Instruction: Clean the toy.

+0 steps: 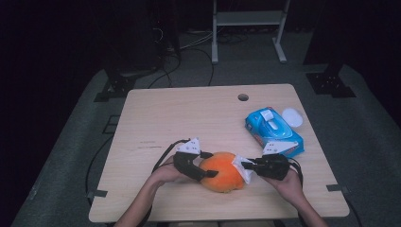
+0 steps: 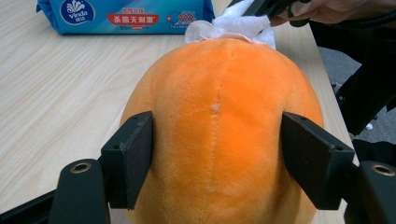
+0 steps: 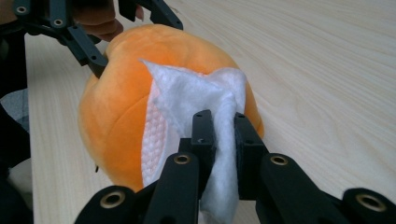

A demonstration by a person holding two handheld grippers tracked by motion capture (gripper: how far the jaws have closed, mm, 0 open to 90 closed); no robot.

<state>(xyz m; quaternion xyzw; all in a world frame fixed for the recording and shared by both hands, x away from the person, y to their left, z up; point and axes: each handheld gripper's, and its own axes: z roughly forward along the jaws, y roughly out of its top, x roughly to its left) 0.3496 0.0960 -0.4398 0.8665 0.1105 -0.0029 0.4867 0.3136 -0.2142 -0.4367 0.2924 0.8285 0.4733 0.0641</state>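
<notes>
plush fruit (image 1: 221, 171) on table (image 1: 161, 118), wipes pack (image 1: 273, 131) behind it to the right.

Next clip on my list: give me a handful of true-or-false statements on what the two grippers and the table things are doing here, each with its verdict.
1. The left gripper is clamped on the orange plush toy. True.
2. The right gripper holds a white wet wipe against the toy. True.
3. The blue wet-wipe pack lies between the two grippers. False: it lies farther back on the table, toward its right side, apart from the toy.
4. The right gripper's fingers stand wide open with nothing between them. False: they are pinched shut on the wipe.
5. The wet-wipe pack's lid is flipped open. True.
</notes>
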